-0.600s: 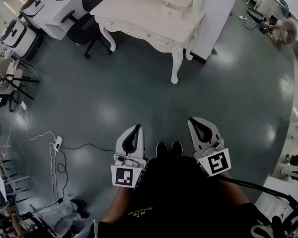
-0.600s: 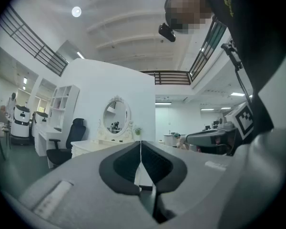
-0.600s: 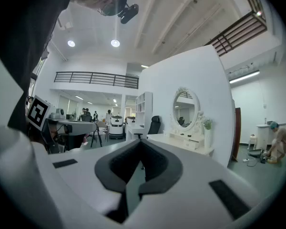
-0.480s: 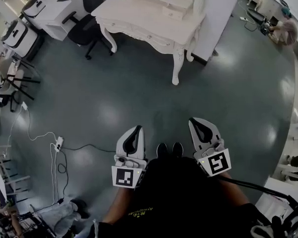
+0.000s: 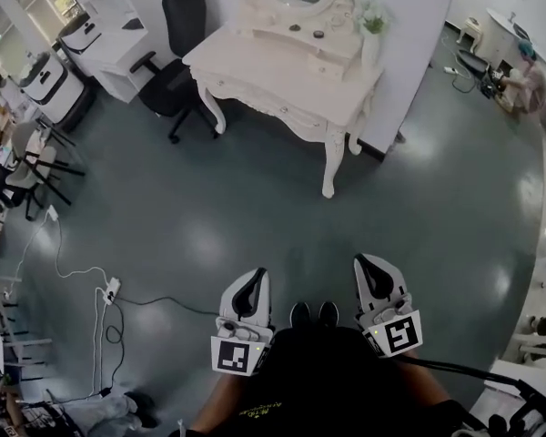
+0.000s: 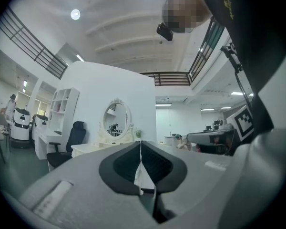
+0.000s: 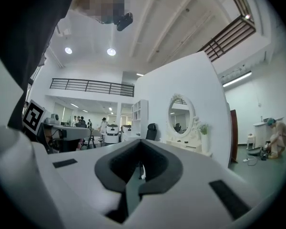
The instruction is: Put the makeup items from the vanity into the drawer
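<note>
Holds left gripper (image 5: 251, 285) and right gripper (image 5: 371, 276) low by the body, jaws of both pressed together on nothing, well apart from the makeup items (image 5: 318, 34) on the vanity (image 5: 273, 76) shelf. Risks tipping the plant (image 5: 372, 18) near them, or scattering them, by reaching in shut.

White vanity (image 5: 266, 73), blk chair (image 5: 176, 9), grey-green floor (image 5: 209, 209).

Bright, even light all through the room here, pouring down from round ceiling lamps (image 6: 75, 14), and the glossy floor (image 5: 164, 198) throws back soft pale patches of glare. The head view bends hard toward its edges, and both gripper views sit inside a round black border with dark corners. Far things look fairly sharp, whatever is nearest the lens goes soft, and the shadow under the dressing table (image 5: 264, 71) is faint.
</note>
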### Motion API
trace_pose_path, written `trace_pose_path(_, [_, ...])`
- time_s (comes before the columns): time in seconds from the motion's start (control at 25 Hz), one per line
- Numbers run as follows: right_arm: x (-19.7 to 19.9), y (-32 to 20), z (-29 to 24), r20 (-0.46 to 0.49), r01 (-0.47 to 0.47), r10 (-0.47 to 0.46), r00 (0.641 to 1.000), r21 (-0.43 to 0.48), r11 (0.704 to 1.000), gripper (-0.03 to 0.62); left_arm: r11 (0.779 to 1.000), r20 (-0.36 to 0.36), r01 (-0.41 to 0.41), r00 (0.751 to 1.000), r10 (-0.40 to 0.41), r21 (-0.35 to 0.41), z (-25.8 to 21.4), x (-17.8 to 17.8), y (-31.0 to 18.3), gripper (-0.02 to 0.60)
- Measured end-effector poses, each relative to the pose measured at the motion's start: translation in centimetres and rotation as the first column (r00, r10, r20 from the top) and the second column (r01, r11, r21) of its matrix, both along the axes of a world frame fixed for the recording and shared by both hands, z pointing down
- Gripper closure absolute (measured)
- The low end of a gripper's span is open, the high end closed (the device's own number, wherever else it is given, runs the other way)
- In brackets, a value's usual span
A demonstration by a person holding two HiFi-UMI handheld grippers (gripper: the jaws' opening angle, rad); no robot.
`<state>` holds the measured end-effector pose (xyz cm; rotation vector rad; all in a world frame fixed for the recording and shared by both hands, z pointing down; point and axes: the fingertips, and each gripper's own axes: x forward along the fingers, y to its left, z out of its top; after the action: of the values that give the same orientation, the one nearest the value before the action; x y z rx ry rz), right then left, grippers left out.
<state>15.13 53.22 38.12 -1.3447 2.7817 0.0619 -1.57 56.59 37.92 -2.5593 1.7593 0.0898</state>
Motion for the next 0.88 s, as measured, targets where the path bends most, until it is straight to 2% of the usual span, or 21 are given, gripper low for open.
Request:
trace_pose_path(0.28, [1.8, -1.7, -1.1, -0.008, -0.021, 0.021, 1.000, 0.005, 1.000, 0.594, 1.000, -0.018, 0.011, 1.000, -0.011, 0.013, -0.9, 0.0, -1.3, 0.560])
trace_pose_path(0.48, [2.2, -2.8, -0.4, 0.021, 0.025, -0.024, 0.999, -0.047, 0.999, 0.594, 0.998, -0.011, 0.037, 0.999, -0.037, -0.046, 1.1, 0.7, -2.3, 0.560])
trace_pose_path(0.68, [2.4, -3.3, 0.1, 0.022, 0.065, -0.064, 0.998, -0.054, 0.996, 0.594, 0.998, 0.020, 0.048, 0.999, -0.047, -0.028, 0.7, 2.2, -3.7, 0.560])
trace_pose_path(0.88, [4.5, -6.5, 1.2, 0.023, 0.065, -0.063, 0.998, -0.069, 0.996, 0.594, 0.995, 0.029, 0.083, 0.996, -0.082, -0.050, 1.3, 2.4, -6.5, 0.560])
